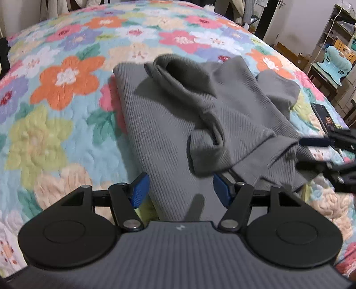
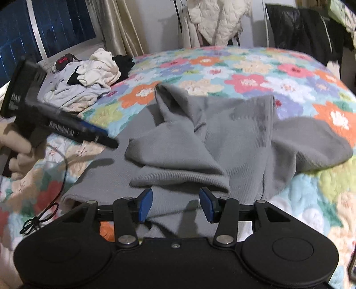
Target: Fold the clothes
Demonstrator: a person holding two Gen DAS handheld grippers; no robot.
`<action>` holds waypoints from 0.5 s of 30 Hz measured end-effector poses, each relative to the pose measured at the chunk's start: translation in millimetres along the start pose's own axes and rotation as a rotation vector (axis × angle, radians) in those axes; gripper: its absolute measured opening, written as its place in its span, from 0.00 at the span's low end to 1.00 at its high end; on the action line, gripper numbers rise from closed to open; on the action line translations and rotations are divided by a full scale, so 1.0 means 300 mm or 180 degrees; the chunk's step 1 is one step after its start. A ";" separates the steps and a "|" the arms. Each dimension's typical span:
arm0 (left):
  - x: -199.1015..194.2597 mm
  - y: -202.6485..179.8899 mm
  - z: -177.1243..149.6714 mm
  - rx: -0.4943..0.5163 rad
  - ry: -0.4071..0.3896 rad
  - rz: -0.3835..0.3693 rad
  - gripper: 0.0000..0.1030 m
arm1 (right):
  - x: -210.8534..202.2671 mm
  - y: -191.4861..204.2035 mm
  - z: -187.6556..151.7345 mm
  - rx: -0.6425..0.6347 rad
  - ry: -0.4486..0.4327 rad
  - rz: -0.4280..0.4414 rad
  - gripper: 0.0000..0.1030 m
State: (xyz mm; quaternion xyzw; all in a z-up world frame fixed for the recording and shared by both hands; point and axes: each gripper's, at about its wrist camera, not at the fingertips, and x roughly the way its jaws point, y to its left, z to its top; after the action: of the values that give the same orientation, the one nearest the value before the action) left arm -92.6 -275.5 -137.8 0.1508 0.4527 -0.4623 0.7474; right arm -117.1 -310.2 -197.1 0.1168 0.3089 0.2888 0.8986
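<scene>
A grey ribbed sweater (image 1: 169, 124) lies partly folded on a flowered quilt (image 1: 55, 89), one sleeve (image 1: 200, 97) thrown across its body. My left gripper (image 1: 180, 189) hangs open over the sweater's near edge, blue pads (image 1: 140, 189) apart, with cloth lying flat under the gap and nothing pinched. The right wrist view shows the same sweater (image 2: 233, 133) and its folded sleeve cuff (image 2: 178, 175) just beyond my right gripper (image 2: 176, 204), which is also open above the near hem. Each gripper shows in the other's view: the right gripper (image 1: 329, 151), blurred, and the left gripper (image 2: 66, 129) held by a hand (image 2: 17, 153).
A pile of other clothes (image 2: 89, 75) sits at the far left of the bed by the window. A black cable (image 2: 44, 213) trails on the quilt (image 2: 244, 73). A dark phone-like object (image 1: 322, 113) lies near the bed's right edge, and beyond it stands a chair (image 1: 333, 64). Coats (image 2: 218, 20) hang behind the bed.
</scene>
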 end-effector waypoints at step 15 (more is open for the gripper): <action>-0.001 0.031 -0.041 0.0064 0.0039 -0.0012 0.62 | 0.204 -0.001 0.078 -0.0917 0.0455 -0.0167 0.64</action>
State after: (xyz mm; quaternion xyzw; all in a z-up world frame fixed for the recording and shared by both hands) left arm -91.5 -262.4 -146.1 0.1603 0.4529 -0.4673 0.7422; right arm -63.2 -275.1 -208.8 -0.0423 0.3304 0.3141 0.8890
